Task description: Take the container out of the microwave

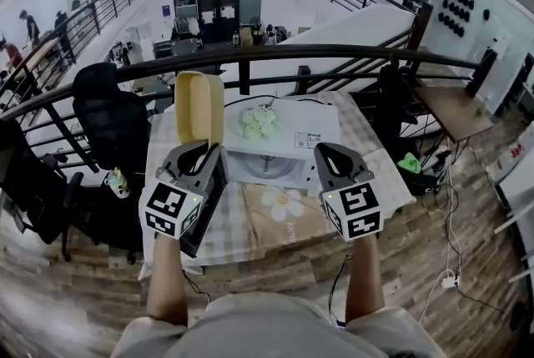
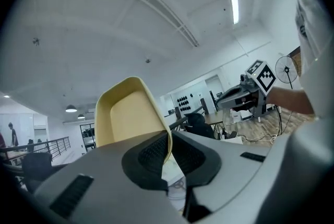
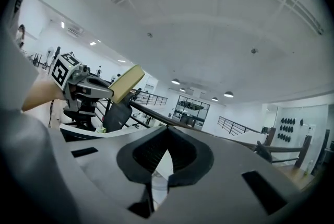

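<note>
A pale yellow container (image 1: pixel 200 108) hangs upright in the air, to the left of the white microwave (image 1: pixel 288 139). My left gripper (image 1: pixel 203 149) is shut on its lower rim. The left gripper view shows the thin yellow wall (image 2: pixel 130 113) pinched between the pads of that gripper (image 2: pixel 168 150). The microwave's dark door (image 1: pixel 209 210) stands open just below that gripper. My right gripper (image 1: pixel 325 149) is held up at the microwave's right side, shut with nothing in it. In the right gripper view its tips (image 3: pixel 167 147) meet, and the container (image 3: pixel 125 83) shows at the left.
The microwave sits on a table (image 1: pixel 275 219) with a checked cloth. A green and white bundle (image 1: pixel 260 121) lies on the microwave's top. A dark railing (image 1: pixel 275 56) runs behind the table, and a black office chair (image 1: pixel 108 110) stands to its left.
</note>
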A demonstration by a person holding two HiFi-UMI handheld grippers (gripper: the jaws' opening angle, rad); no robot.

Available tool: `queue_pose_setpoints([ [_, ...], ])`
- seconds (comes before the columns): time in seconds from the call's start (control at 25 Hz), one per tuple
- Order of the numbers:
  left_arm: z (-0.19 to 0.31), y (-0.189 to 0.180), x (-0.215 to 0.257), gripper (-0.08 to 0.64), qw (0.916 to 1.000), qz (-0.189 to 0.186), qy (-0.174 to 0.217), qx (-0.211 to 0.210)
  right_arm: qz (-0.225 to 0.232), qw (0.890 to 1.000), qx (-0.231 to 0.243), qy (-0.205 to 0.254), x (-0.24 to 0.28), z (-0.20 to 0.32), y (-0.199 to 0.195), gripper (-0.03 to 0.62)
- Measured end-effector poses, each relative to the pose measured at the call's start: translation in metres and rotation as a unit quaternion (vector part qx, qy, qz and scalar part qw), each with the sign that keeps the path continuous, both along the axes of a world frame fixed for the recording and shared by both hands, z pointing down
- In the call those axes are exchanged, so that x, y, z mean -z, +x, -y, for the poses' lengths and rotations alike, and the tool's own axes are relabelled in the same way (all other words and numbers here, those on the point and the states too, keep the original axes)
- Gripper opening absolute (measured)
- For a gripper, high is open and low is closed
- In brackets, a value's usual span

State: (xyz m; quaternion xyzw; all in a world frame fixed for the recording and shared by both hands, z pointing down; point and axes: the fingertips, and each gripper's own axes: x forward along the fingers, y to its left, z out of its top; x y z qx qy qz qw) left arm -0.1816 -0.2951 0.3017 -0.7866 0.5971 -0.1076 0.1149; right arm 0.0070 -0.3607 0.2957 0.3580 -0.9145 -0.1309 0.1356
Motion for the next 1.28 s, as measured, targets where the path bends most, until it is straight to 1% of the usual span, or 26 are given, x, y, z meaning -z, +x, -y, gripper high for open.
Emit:
queue_pose_setpoints([
  [0.16, -0.009, -0.004, 0.011, 0.037, 0.9998, 0.01, 0.015, 0.0, 0.009, 1.0, 0.007, 0.01, 0.015, -0.005, -0.01, 0.014],
  [0.36, -0.012, -0.001, 0.012, 0.037, 0.9996, 0.021, 0.02, -0.004, 0.005, 1.0, 0.009, 0.008, 0.018, -0.007, -0.013, 0.012],
  [0.56, -0.011, -0.001, 0.008, 0.037, 0.9997, 0.02, 0.015, -0.006, -0.002, 1.0, 0.012, 0.007, 0.016, -0.008, -0.017, 0.012],
  [0.88, -0.007, -0.002, -0.006, 0.037, 0.9999, 0.014, -0.003, -0.009, -0.009, 1.0, 0.006, -0.005, 0.005, -0.003, -0.014, 0.012],
  [1.28, -0.007, 0.0, -0.012, 0.037, 0.9998, 0.011, -0.01, -0.013, -0.015, 1.0, 0.005, -0.012, -0.002, -0.001, -0.014, 0.012],
])
